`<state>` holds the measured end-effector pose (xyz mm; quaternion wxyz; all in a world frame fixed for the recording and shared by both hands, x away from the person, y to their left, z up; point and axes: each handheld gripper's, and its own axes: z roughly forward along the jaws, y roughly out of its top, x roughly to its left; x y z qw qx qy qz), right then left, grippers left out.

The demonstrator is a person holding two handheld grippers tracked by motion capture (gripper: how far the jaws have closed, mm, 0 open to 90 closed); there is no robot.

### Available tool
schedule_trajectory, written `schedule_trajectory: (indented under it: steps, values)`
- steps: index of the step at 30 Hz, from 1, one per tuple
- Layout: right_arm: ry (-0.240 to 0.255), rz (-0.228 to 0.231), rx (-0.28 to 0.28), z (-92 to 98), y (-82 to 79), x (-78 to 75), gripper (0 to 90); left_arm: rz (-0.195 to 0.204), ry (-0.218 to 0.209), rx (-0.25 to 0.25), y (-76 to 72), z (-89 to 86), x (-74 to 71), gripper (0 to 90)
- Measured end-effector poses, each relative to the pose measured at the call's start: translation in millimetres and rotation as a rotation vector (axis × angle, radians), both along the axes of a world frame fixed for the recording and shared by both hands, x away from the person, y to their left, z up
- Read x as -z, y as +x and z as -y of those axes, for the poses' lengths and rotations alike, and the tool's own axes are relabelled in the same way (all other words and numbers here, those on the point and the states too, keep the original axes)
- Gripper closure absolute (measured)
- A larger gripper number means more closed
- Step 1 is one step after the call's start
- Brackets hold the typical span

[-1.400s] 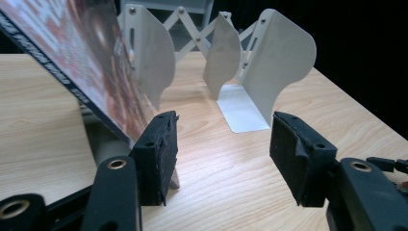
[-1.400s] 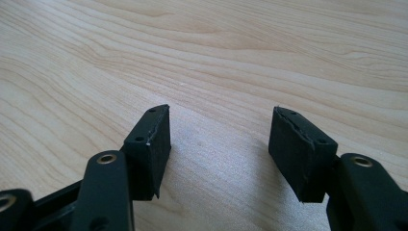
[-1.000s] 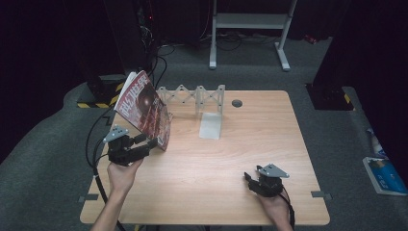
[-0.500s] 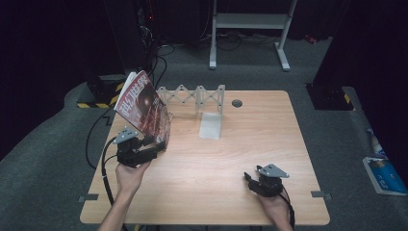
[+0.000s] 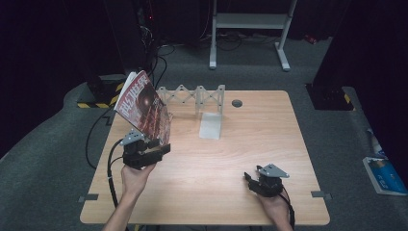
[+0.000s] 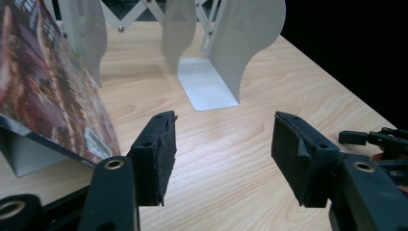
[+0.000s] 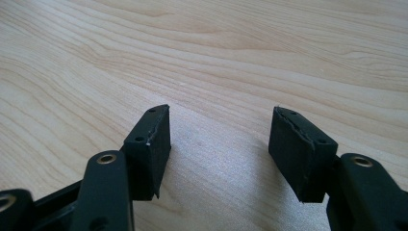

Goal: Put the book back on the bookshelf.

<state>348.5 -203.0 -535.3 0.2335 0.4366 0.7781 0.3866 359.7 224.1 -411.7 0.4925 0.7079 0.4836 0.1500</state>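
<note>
The left gripper (image 5: 155,150) is hovering with its jaws standing apart and nothing between them, the forearm reaching in from below. The right gripper (image 5: 250,182) is resting low, jaws likewise spread and empty, the hand (image 5: 274,206) gripping it from behind.

Floor: grey carpet (image 5: 337,144) on all sides of the desk.
Desk: light wood top (image 5: 250,139), round cable hole far right of centre.
Far background: dark; white metal frame (image 5: 250,21) on the floor.
Far left: yellow-black hazard strip (image 5: 103,98).
</note>
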Motion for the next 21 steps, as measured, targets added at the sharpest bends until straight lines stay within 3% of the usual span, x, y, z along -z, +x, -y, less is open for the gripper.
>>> schedule_trajectory:
  steps: [8, 11, 21]
  values:
    - [0.0, 0.0, 0.0, 0.0, 0.0, 0.0, 40.3, -0.017, 0.015, 0.017, 2.1, 8.0, 8.1, 41.4]
    - [0.002, -0.002, 0.002, 0.0, 0.0, -0.1, 40.3, -0.001, 0.022, 0.01, 0.8, 11.1, 11.4, 41.7]
    - [0.003, -0.005, 0.002, 0.1, 0.1, -0.1, 40.3, -0.028, 0.042, 0.024, 2.8, 18.6, 23.5, 42.0]
